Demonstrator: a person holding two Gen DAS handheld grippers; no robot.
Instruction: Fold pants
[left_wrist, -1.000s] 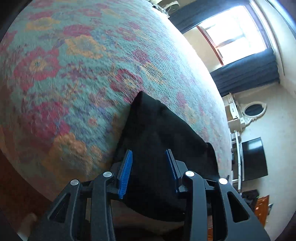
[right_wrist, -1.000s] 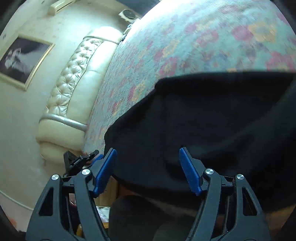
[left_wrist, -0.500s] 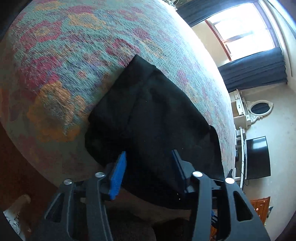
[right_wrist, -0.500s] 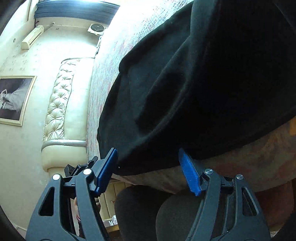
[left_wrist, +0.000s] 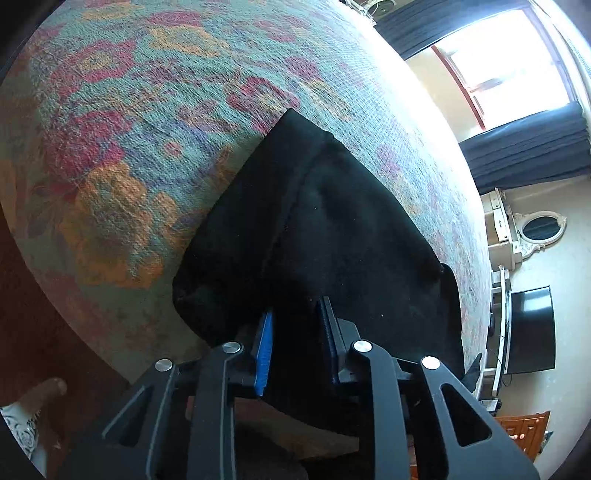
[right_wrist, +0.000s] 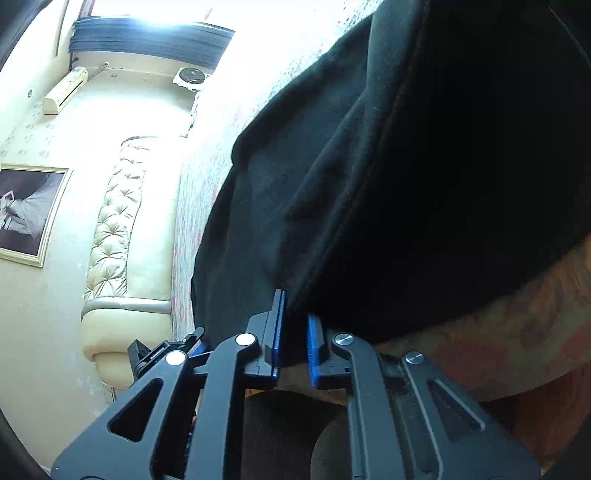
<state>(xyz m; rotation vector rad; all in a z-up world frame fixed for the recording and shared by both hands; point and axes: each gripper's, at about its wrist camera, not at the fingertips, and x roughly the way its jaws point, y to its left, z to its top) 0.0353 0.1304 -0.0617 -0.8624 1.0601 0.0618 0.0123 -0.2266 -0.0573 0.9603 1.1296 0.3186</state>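
Black pants (left_wrist: 332, 229) lie folded on the floral bedspread (left_wrist: 122, 155), near edge draped over the bed's side. Left gripper (left_wrist: 295, 343) is closing, hem cloth pinched between its blue pads. Right gripper (right_wrist: 294, 332) is clamped tight on the hem too, quilted headboard (right_wrist: 118, 229) beyond its left finger.
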